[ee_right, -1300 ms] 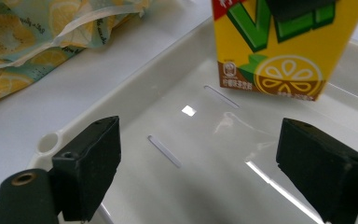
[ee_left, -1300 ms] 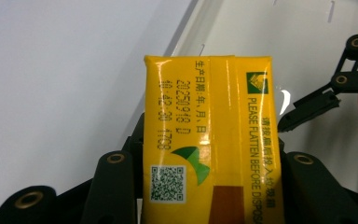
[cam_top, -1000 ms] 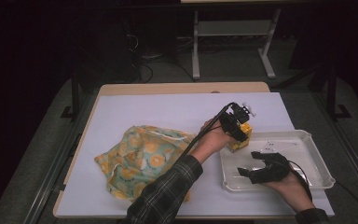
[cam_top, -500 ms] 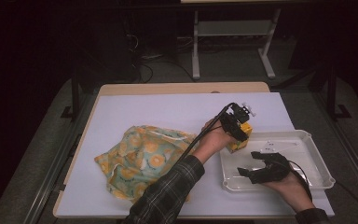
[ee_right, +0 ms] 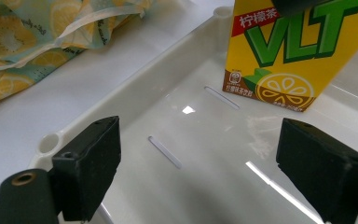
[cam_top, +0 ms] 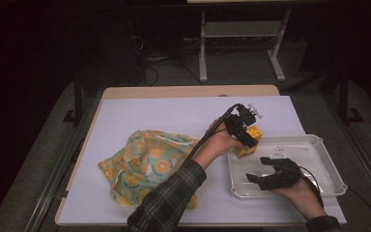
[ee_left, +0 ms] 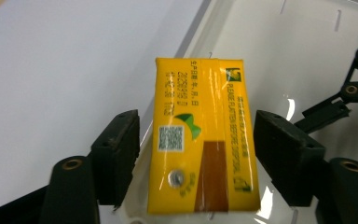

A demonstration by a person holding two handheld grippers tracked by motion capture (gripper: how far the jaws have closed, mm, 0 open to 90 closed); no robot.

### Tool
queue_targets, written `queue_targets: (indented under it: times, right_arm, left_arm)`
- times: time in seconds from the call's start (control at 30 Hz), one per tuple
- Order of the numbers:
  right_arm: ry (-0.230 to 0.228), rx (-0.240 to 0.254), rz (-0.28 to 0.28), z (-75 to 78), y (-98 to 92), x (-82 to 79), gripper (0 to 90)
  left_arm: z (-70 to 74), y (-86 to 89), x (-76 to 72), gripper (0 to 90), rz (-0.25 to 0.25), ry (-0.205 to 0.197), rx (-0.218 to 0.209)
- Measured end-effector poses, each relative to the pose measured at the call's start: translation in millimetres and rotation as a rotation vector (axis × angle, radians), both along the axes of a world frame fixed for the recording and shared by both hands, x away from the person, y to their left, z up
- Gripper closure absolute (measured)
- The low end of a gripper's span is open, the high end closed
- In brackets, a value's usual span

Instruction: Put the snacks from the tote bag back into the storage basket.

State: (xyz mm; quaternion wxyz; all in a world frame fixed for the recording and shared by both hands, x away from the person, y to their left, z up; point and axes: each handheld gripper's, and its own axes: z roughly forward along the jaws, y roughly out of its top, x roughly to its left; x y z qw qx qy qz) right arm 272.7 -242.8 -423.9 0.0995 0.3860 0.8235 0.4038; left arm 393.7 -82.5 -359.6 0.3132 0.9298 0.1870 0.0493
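A yellow lemon-tea carton [cam_top: 249, 146] stands upright in the far left corner of a white plastic tray [cam_top: 290, 139]. My left gripper [cam_top: 245, 135] comes down over the carton [ee_left: 200, 135]. Its jaws have just been opening and now stand on either side of the carton with a gap at each pad, so the left gripper [ee_left: 196, 154] is open. My right gripper [cam_top: 257, 169] rests low inside the tray, open, with nothing between its pads. In the right gripper view the carton [ee_right: 284, 51] stands ahead of the right gripper [ee_right: 214, 172], on the bare tray floor [ee_right: 200, 140].
A cloth bag with a lemon print [cam_top: 145, 164] lies crumpled on the white table cover [cam_top: 174, 116] left of the tray, and it lies at top left as the bag [ee_right: 32, 37] in the right gripper view. The left forearm in a plaid sleeve [cam_top: 169, 198] crosses over the bag's edge.
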Motion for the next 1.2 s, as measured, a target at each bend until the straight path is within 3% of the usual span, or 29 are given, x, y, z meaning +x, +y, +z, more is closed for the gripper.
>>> queue_targets:
  times: [0.13, 0.5, 0.9, 1.2]
  right_arm:
    - [0.0, 0.002, 0.0, -0.3, 0.4, 0.0, 13.8]
    - [0.008, 0.002, -0.007, -0.4, 1.2, -0.2, 13.8]
    - [0.008, -0.008, -0.007, -0.3, 1.3, -0.4, 13.8]
    - [0.007, -0.014, -0.007, -0.6, 1.5, 0.0, 13.8]
  left_arm:
    - [8.5, 13.2, -4.9, 26.9, -0.004, -0.005, -0.021]
    - [19.0, 48.8, -11.3, 23.8, -0.011, -0.003, -0.023]
    - [25.8, 90.9, -26.0, 23.2, 0.014, -0.022, -0.045]
    - [29.3, 133.3, -42.1, 23.8, 0.053, -0.034, -0.068]
